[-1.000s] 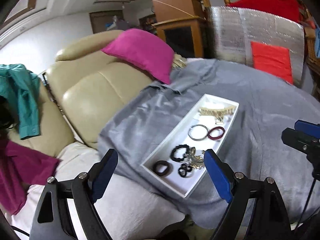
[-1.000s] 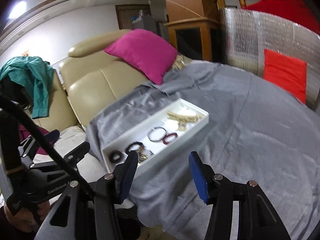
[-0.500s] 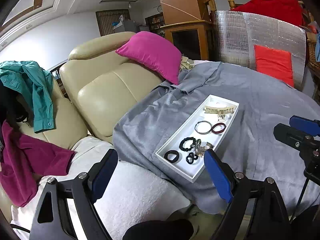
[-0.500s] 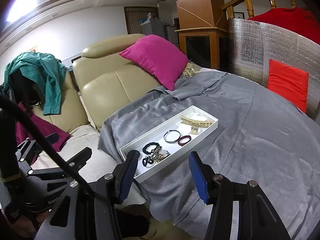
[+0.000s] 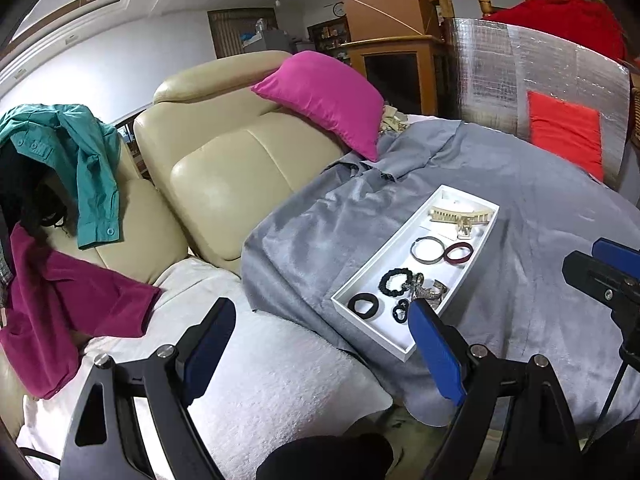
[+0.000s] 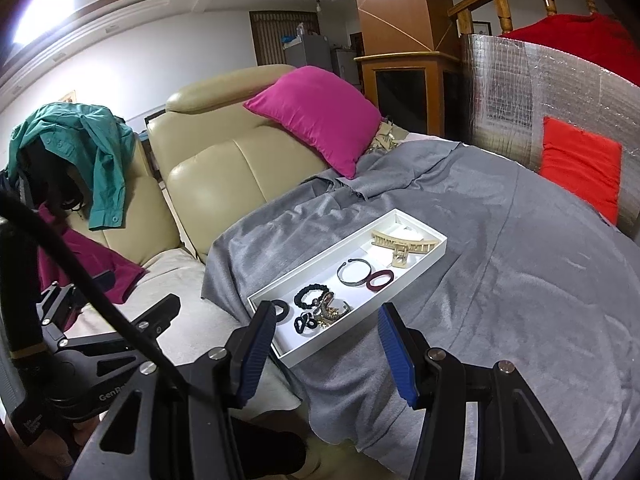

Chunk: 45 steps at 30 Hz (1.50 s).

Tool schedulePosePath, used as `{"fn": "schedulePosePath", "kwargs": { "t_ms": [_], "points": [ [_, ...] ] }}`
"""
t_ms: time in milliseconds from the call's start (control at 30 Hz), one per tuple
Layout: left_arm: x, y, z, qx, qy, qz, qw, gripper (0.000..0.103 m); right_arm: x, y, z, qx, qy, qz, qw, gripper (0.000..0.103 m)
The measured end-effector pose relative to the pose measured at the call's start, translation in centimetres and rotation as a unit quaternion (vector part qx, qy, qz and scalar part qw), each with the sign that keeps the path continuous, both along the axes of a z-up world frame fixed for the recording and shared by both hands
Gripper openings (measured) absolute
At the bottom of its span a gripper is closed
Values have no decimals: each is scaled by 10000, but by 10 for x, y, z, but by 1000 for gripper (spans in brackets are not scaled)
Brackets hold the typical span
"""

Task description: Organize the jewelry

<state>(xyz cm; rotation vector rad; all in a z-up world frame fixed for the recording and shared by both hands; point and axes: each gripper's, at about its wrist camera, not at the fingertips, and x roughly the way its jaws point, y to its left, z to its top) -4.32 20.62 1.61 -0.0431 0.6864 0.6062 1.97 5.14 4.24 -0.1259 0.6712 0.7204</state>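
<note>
Both wrist cameras look forward and downward from a little way back; both share the white tray (image 5: 374, 276) (image 6: 400, 286) on grey cloth (image 5: 540, 208) (image 6: 520, 240), with the left view farther left

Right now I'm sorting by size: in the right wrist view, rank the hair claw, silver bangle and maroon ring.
1. cream hair claw
2. silver bangle
3. maroon ring
All lie close together in the white tray, so distance hardly skews this.
</note>
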Motion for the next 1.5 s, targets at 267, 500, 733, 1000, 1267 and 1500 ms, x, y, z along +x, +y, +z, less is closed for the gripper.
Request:
{"fn": "schedulePosePath", "kwargs": {
  "t_ms": [267, 500, 733, 1000, 1267, 1500],
  "points": [
    [-1, 3, 0, -38, -26, 12, 10000, 88, 0, 4, -1, 18, 36, 35, 10000, 57],
    [-3, 1, 4, -46, -73, -25, 10000, 88, 0, 4, 0, 40, 33, 35, 10000, 57],
    [-7, 2, 10, -66, -147, -43, 9999, 88, -1, 3, 2, 45, 6, 35, 10000, 57],
    [-11, 2, 17, -62, -242, -64, 9997, 88, -4, 6, 6, 42, -38, 50, 10000, 57],
    [-17, 1, 28, -38, -363, -63, 9993, 88, -7, 7, 13, 51, -113, 62, 9999, 57],
    [-21, -1, 38, 0, -447, -95, 9990, 88, -10, 6, 20, 98, -171, 47, 9998, 57]
  ]
}}
